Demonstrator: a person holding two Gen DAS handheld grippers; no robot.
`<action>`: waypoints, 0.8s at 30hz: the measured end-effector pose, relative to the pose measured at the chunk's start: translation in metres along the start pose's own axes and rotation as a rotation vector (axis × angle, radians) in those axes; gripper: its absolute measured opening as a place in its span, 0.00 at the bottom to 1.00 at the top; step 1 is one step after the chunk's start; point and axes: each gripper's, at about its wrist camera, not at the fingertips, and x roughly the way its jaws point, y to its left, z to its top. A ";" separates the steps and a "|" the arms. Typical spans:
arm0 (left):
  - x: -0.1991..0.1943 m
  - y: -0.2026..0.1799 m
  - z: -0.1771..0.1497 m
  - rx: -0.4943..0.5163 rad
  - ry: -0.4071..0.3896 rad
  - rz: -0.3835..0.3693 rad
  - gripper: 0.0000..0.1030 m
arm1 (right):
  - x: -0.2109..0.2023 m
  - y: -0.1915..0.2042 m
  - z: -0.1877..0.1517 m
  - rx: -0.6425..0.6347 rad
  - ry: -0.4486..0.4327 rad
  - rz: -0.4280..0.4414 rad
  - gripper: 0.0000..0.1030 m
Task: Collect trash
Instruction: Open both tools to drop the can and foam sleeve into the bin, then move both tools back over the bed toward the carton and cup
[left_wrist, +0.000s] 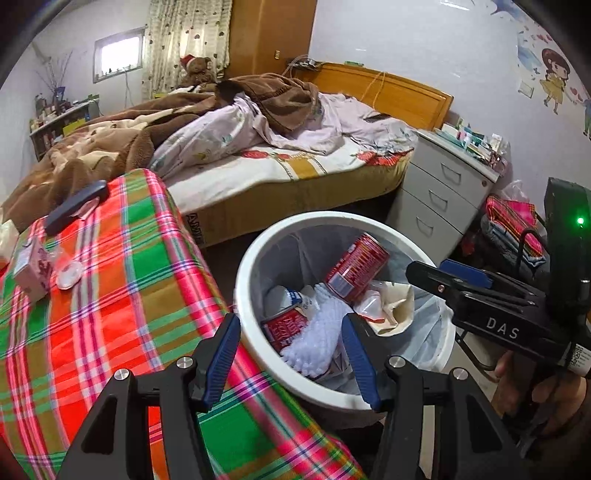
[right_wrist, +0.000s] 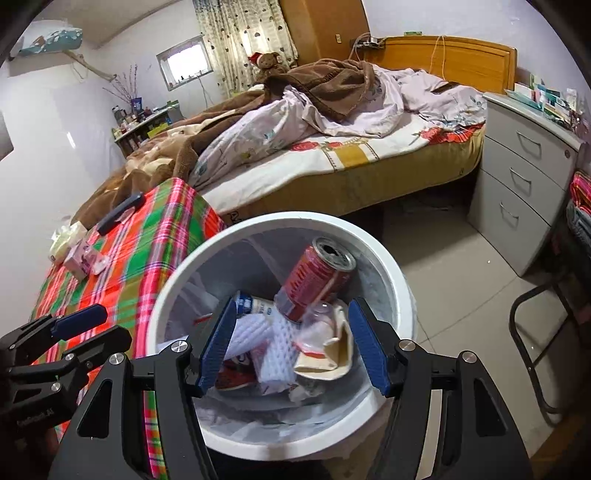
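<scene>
We hold our left gripper (left_wrist: 290, 354) and right gripper (right_wrist: 293, 345) open and empty over the white trash bin (right_wrist: 384, 258) with the red can (right_wrist: 317, 280).

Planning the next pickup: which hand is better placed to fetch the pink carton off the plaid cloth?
Left: the left gripper is empty and nearer the pink carton; the right gripper hangs over the bin.

The white round bin (right_wrist: 373, 254) stands on the floor against the plaid-covered table's edge, lined with a clear bag; inside, a red can (right_wrist: 317, 280) leans tilted against the far wall, opened top up; white foam netting (right_wrist: 273, 347) lies in the middle; a crumpled cream paper cup (right_wrist: 332, 354) sits beside it; on the table's far end, a pink carton (left_wrist: 31, 267) remains.
</scene>
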 end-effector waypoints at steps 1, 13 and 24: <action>-0.002 0.002 0.000 -0.004 -0.002 0.004 0.55 | -0.002 0.003 0.000 -0.006 -0.005 0.004 0.63; -0.040 0.038 -0.011 -0.055 -0.058 0.071 0.55 | -0.007 0.043 0.002 -0.065 -0.038 0.064 0.63; -0.069 0.097 -0.024 -0.139 -0.085 0.172 0.55 | 0.000 0.086 0.001 -0.130 -0.038 0.118 0.63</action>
